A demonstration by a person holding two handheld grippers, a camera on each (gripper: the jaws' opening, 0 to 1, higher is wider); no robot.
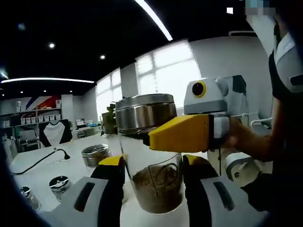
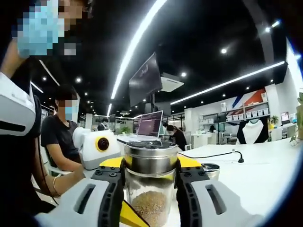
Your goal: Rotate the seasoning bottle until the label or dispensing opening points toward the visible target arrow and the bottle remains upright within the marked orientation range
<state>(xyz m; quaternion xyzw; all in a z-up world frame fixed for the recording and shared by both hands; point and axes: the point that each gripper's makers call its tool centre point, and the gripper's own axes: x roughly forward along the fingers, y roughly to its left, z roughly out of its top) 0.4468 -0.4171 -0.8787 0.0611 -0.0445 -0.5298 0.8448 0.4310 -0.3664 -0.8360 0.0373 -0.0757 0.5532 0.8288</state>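
In the left gripper view, the left tongs [image 1: 155, 182] rise from the bottom edge, their two grey and black jaws with yellow tips pressed against the lower glass body of the seasoning bottle [image 1: 152, 151]. The bottle stands upright between the jaws, with brown seasoning filling its lower part and a shiny steel lid on top. The right tongs [image 1: 182, 134] come in from the right side of this view, a yellow jaw lying across the bottle just below its lid; a person's hand [image 1: 239, 137] holds them.

In the right gripper view, the right tongs [image 2: 151, 176] close on the same seasoning bottle [image 2: 151, 182] high up, their yellow-tipped jaws touching both sides at the lid and neck. A yellow tip of the left tongs [image 2: 129, 215] shows at the bottom, against the glass.

Left of the left tongs, on the white tabletop [image 1: 42, 172], sit a steel-lidded jar [image 1: 95, 155] and a smaller jar [image 1: 60, 185], with a black cable [image 1: 38, 161] beyond them. Past the right tongs lies another black cable [image 2: 215, 154], and a seated person [image 2: 59, 135] is off to the left.
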